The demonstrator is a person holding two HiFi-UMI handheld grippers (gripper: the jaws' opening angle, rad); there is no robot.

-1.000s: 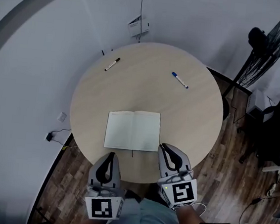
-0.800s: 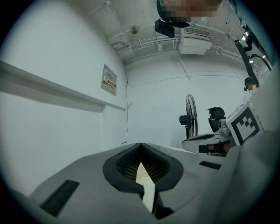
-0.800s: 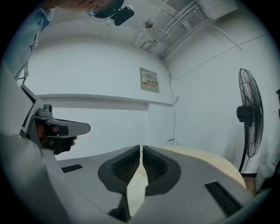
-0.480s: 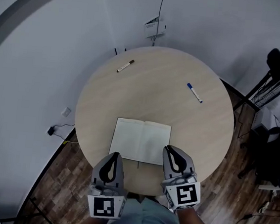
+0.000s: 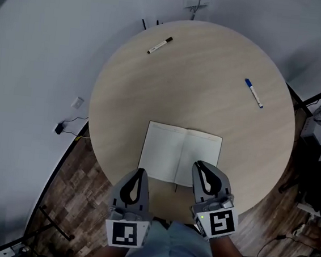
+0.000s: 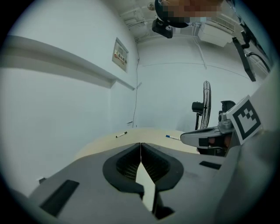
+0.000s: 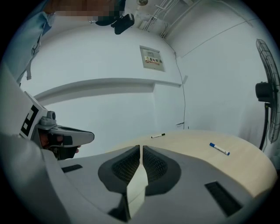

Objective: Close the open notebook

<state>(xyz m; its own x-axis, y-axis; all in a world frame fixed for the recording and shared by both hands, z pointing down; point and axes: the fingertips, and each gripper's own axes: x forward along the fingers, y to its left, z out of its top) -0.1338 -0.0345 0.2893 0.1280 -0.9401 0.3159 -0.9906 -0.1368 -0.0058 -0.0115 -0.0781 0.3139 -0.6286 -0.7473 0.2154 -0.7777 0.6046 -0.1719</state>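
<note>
Two changes from a second ago: the left gripper (image 5: 139,173) and the right gripper (image 5: 198,165) both stand further in over the near rim of the round table (image 5: 213,56), and both sit lower than they did. The left one, which hung off the rim over the floor, now has its tips at the rim, just short of the near left corner of the open notebook (image 5: 167,148). The right one's tips now lie over the near edge of the right-hand page; whether they touch the paper, I cannot tell. Each gripper's own view shows its jaws drawn together, tips meeting, nothing between them. Notebook: unmoved on the table, flat, both pages up, gutter (image 5: 182,156) pointing away from the person, lying near the person's side. Reading: this is the approach only; no page is lifted and closing has not begun. With the jaws together, a cover would likely need to be nudged up from its outer edge, or the jaws parted first to pinch it. Edges: the notebook's near edge lies close to the table rim, so little surface is left there to slide a tip under from the front; the outer side edges look freer. Open room: bare tabletop on both sides of the notebook and beyond it. The black marker (image 5: 159,45) and the blue marker (image 5: 253,93) lie on the far half, well apart from the notebook and from any page swing.
</note>
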